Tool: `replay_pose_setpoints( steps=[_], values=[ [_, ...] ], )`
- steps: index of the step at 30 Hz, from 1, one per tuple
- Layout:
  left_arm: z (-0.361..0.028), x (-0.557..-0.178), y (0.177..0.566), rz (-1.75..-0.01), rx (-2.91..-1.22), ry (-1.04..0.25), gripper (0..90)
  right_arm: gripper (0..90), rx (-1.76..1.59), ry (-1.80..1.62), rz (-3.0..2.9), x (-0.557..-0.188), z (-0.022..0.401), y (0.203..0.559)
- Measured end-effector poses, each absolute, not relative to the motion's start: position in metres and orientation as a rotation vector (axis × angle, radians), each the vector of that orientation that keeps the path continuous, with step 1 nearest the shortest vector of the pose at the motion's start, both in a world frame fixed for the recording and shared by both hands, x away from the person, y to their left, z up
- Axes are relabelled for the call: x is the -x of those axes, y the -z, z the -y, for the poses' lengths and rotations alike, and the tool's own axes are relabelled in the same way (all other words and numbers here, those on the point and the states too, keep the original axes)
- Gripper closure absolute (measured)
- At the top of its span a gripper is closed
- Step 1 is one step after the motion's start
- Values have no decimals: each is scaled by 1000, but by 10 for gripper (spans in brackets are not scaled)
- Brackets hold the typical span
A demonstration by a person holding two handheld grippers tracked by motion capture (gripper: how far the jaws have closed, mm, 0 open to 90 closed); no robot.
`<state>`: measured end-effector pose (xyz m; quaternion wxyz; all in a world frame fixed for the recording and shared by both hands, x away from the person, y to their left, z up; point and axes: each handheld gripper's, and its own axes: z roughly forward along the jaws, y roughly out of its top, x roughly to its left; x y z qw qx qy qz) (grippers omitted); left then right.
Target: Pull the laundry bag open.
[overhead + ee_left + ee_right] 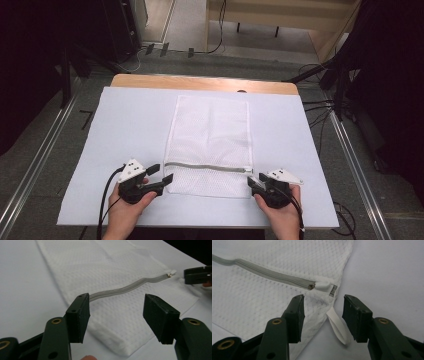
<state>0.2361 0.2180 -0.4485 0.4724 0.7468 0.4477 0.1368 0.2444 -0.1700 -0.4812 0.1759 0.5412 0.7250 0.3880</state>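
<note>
White mesh bag [210,145] lies flat mid-counter [125,125], grey zipper [207,167] across its near end. Left tongs [164,173] gape wide at its left edge; right tongs [251,181] stand open by the zipper pull [322,285].

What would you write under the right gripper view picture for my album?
Open right claw hovering over white mesh laundry bag's grey zipper end and white ribbon loop.

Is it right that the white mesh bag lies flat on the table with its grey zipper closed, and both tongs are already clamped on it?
Not quite. The mesh bag does lie flat with its grey zipper closed, but neither tongs grip it. The left tongs and right tongs both stand open, just short of the bag, as the two gripper views show.
</note>
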Motion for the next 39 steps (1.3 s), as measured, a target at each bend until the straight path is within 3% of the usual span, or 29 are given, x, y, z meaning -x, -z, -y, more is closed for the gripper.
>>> replay_pose_setpoints(
  steps=[13,19,30,32,33,37,39],
  values=[
    [-139,-254,445,-983,-1962,-270,510,516,-1511,-1071,-2077,-256,161,485],
    [-104,-262,443,-960,-1998,-262,606,547,-1481,-1062,-2078,-256,162,486],
    [-62,-283,452,-976,-1991,-158,654,633,-1446,-1018,-2069,-250,153,486],
    [-58,-287,456,-993,-1996,-138,665,674,-1431,-995,-2066,-249,150,486],
    [-54,-290,460,-1006,-2006,-127,677,783,-1440,-983,-2056,-248,148,485],
    [-48,-291,460,-997,-2025,-126,683,882,-1471,-1022,-2052,-250,150,484],
    [-47,-291,460,-998,-2024,-127,683,886,-1463,-1029,-2049,-250,150,484]
  ],
)
